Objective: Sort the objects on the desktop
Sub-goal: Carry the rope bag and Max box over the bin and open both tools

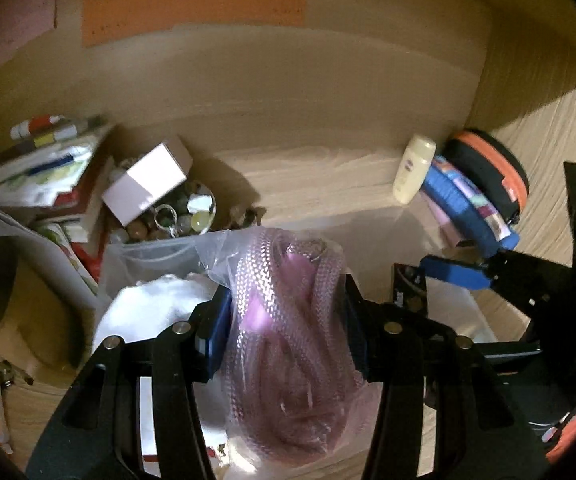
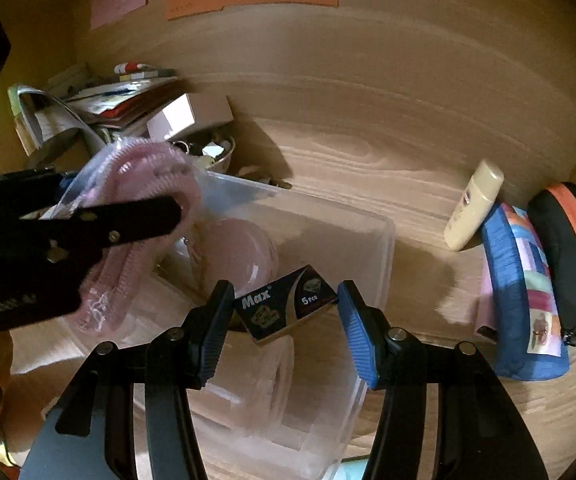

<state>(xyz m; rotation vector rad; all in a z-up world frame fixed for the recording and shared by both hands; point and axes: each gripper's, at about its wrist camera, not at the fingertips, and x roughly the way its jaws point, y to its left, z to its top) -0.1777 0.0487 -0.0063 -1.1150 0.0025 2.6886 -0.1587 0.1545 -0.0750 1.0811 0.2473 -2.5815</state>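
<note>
My left gripper is shut on a clear bag of coiled pink braided cable and holds it above a clear plastic bin. The same bag shows in the right wrist view, pinched by the left gripper at the left. My right gripper is open above the bin. A small dark "Max" box lies between its fingers, apart from both pads. A pink round case and clear tape rolls lie in the bin.
A cream bottle, a blue patterned pouch and a black-and-orange zip case lean at the right against the wall. At the back left are stacked books, a white box and a bowl of beads.
</note>
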